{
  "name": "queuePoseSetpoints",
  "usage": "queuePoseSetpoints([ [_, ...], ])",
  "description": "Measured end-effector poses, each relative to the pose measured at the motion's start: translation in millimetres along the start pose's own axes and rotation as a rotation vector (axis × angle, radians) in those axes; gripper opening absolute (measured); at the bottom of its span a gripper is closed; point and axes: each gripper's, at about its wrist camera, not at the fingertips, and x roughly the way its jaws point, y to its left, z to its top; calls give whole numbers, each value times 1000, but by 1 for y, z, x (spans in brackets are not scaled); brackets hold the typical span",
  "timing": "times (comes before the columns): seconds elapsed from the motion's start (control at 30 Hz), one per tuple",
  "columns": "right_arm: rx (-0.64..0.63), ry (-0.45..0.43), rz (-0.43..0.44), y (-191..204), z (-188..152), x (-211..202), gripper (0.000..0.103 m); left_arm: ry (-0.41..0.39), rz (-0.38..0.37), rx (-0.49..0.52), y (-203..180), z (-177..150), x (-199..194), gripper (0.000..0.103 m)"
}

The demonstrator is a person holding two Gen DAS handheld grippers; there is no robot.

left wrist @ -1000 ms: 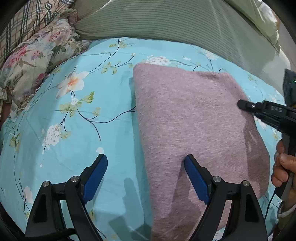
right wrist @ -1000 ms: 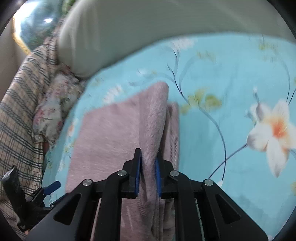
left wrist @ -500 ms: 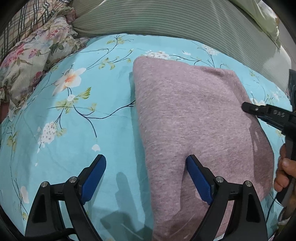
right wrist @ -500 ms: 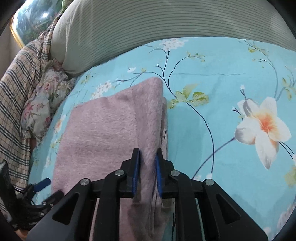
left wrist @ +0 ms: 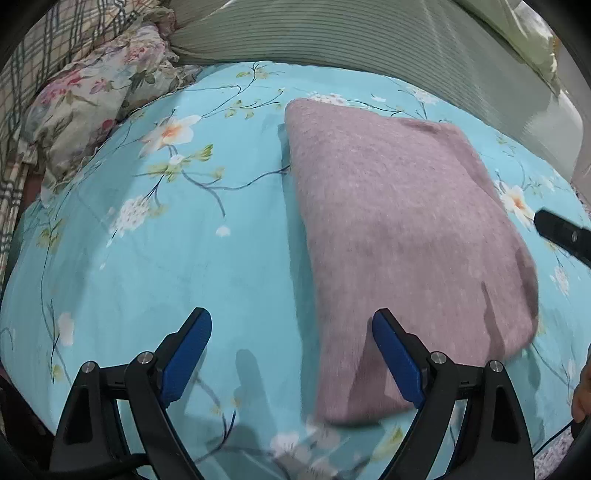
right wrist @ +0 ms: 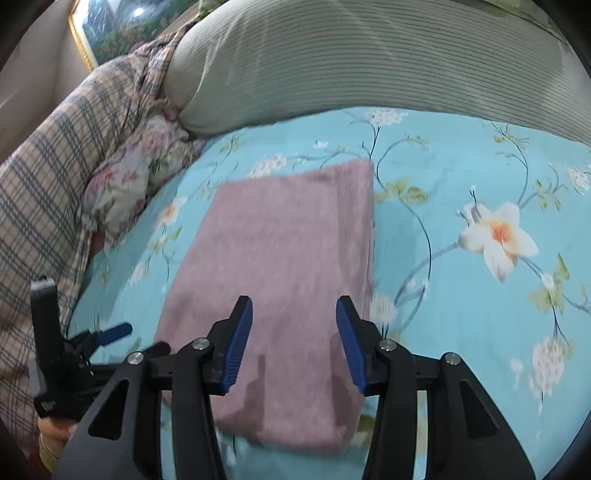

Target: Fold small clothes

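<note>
A folded mauve knit garment (left wrist: 399, 236) lies flat on the turquoise floral bedsheet (left wrist: 184, 266); it also shows in the right wrist view (right wrist: 284, 266). My left gripper (left wrist: 291, 354) is open and empty, hovering at the garment's near left edge. My right gripper (right wrist: 294, 343) is open and empty, above the garment's near end. The right gripper's tip (left wrist: 561, 232) shows at the right edge of the left wrist view. The left gripper (right wrist: 107, 332) shows at the lower left of the right wrist view.
A grey-green striped pillow (right wrist: 369, 66) lies along the back. A floral cushion (left wrist: 92, 96) and a plaid blanket (right wrist: 55, 177) lie to the left. A framed picture (right wrist: 110, 29) hangs behind.
My right gripper has opened and let go of the garment's edge, then drawn back. The garment now lies flat. My left gripper stayed open and drew back slightly.
</note>
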Motion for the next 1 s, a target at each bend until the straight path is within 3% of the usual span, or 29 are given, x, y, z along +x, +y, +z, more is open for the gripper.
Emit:
queuePoseSetpoints([
  [0.1, -18, 23, -8, 4, -15, -7, 53, -8, 15, 9, 1, -11, -11, 90],
  [0.17, -39, 30, -20, 8, -26, -12, 63, -13, 18, 17, 1, -19, -18, 90],
  [0.37, -111, 64, -41, 24, -58, -23, 76, -11, 11, 34, 2, -40, -31, 90],
  [0.57, -156, 129, -27, 32, -84, -24, 79, 5, 8, 76, -3, -61, -39, 90],
  [0.8, -169, 146, -31, 32, -97, -32, 80, 18, 17, 101, -2, -84, -54, 90],
  [1.0, -179, 115, -22, 39, -94, -49, 80, -40, 13, 110, -3, -78, -83, 90],
])
